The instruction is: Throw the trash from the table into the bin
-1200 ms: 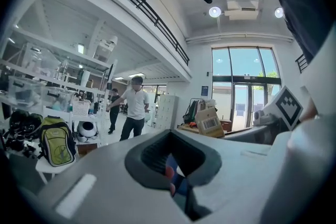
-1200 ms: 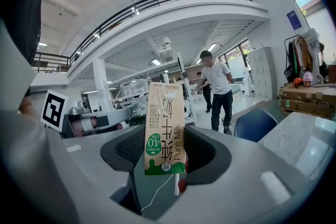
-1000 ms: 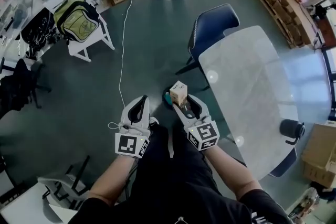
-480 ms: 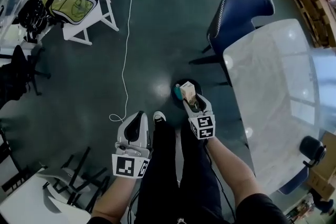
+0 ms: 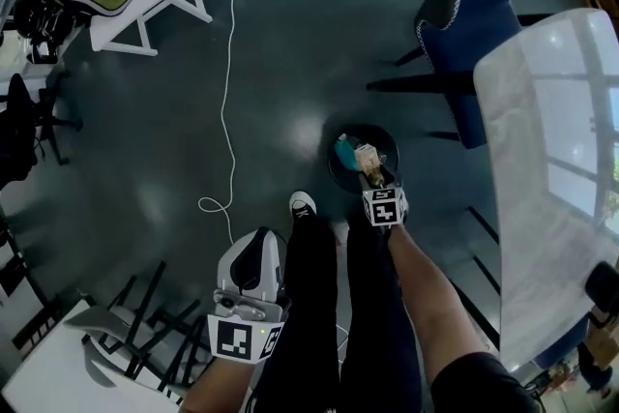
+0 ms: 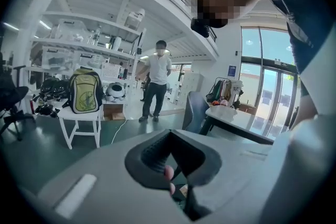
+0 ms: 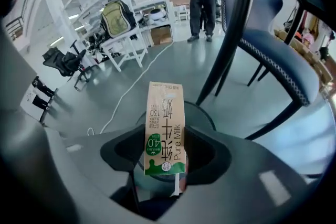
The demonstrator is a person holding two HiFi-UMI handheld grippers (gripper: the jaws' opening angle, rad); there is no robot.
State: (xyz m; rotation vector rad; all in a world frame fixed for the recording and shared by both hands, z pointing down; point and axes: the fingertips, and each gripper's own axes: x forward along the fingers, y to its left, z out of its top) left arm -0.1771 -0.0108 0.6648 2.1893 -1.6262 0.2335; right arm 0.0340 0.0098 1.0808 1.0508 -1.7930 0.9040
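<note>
- Head view: your right gripper (image 5: 374,179) has dropped low to the bin (image 5: 335,172) on the floor beside the chair (image 5: 484,5), still clamped on the milk carton (image 5: 366,155).
- Right gripper view shows the carton upright over the bin's mouth, so letting go looks like the next step.
- Your left gripper (image 5: 253,258) has sunk too, its jaws together and empty.

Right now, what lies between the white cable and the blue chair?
The black bin, in the head view; the right gripper holds a milk carton over it.
</note>
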